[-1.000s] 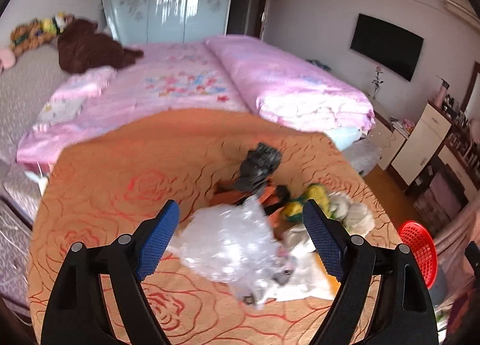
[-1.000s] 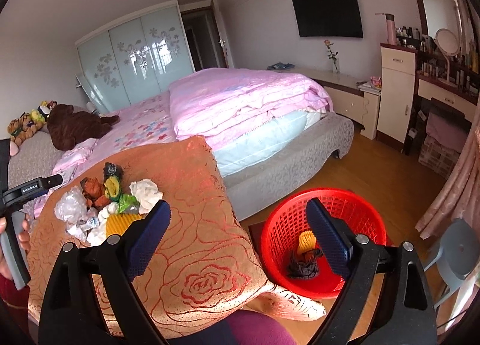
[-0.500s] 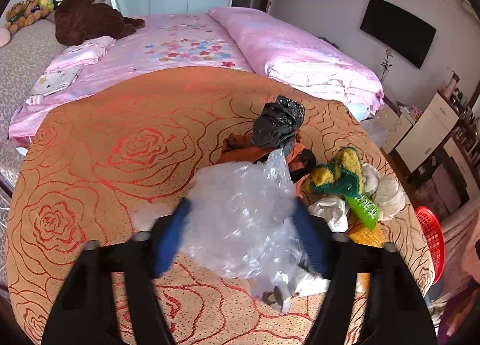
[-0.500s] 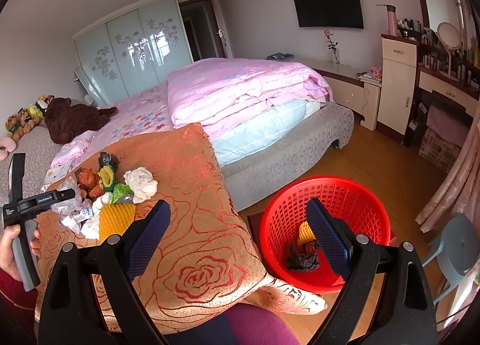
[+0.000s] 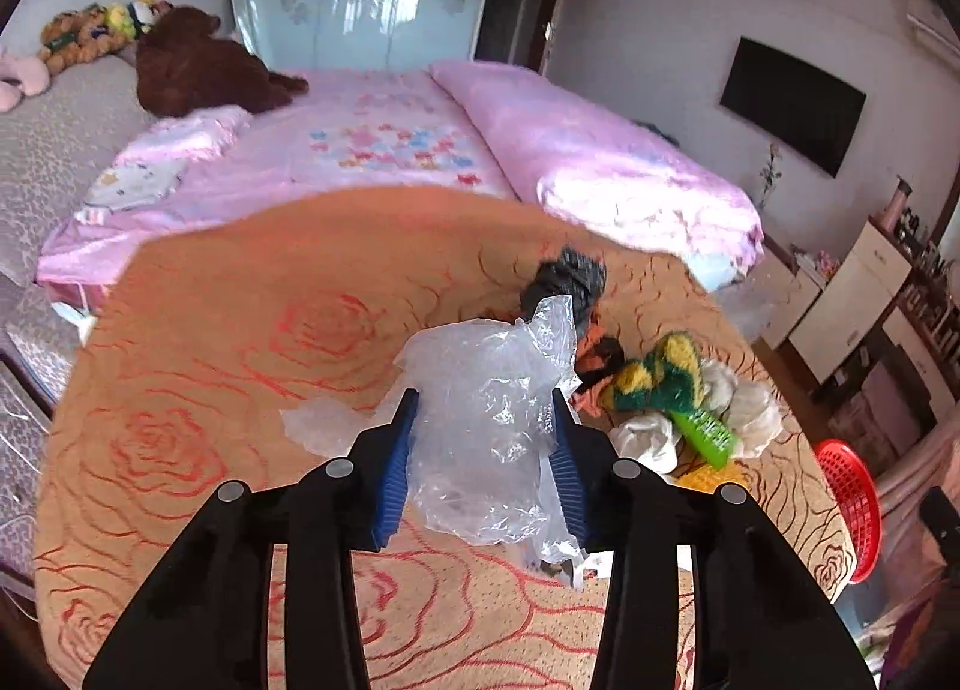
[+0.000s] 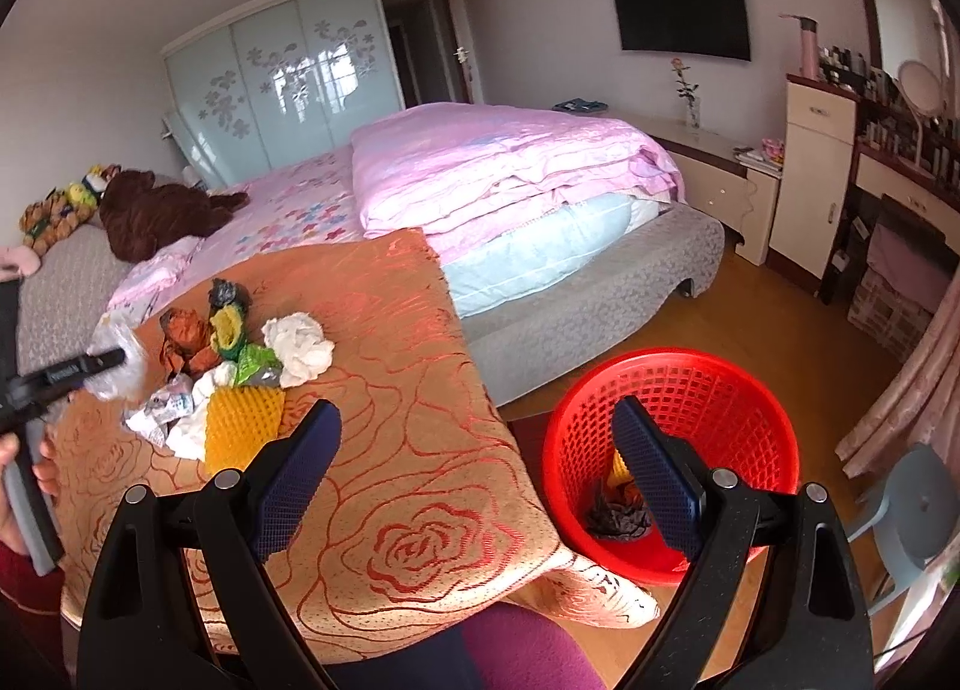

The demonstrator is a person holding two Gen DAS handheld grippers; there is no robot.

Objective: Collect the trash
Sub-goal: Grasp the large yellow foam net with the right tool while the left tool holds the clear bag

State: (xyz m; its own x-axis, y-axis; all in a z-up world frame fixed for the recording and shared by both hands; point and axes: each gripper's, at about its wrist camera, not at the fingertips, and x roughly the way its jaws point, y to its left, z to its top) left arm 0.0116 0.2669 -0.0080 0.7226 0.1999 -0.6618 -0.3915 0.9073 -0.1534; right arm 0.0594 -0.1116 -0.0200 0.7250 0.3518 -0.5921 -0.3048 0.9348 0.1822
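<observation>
clear crinkled plastic bag [image 5: 489, 426] clamped between the blue pads [image 5: 393, 468] of the left gripper [image 5: 483, 471], jaws drawn in narrow on it, above the orange rose-patterned cloth [image 5: 240, 366]; just beyond, to the right: black crumpled bag [image 5: 567, 279], yellow-and-green wad [image 5: 663, 375], green wrapper [image 5: 705, 435], white tissue wads [image 5: 753, 411]; red basket [image 5: 849, 498] at the far right edge, below the cloth's rim; right gripper [image 6: 474, 471] spread wide, gripping nothing, one pad over the cloth [image 6: 384, 450], the other in front of the red basket [image 6: 678, 384] on the floor; inside the basket, dark crumpled scrap [image 6: 618, 513] and a yellow piece, partly hidden; on the cloth, yellow foam net [image 6: 243, 426] near the trash pile, white tissue wad [image 6: 300, 348] at its right side; pink bed [image 6: 480, 174] behind.
</observation>
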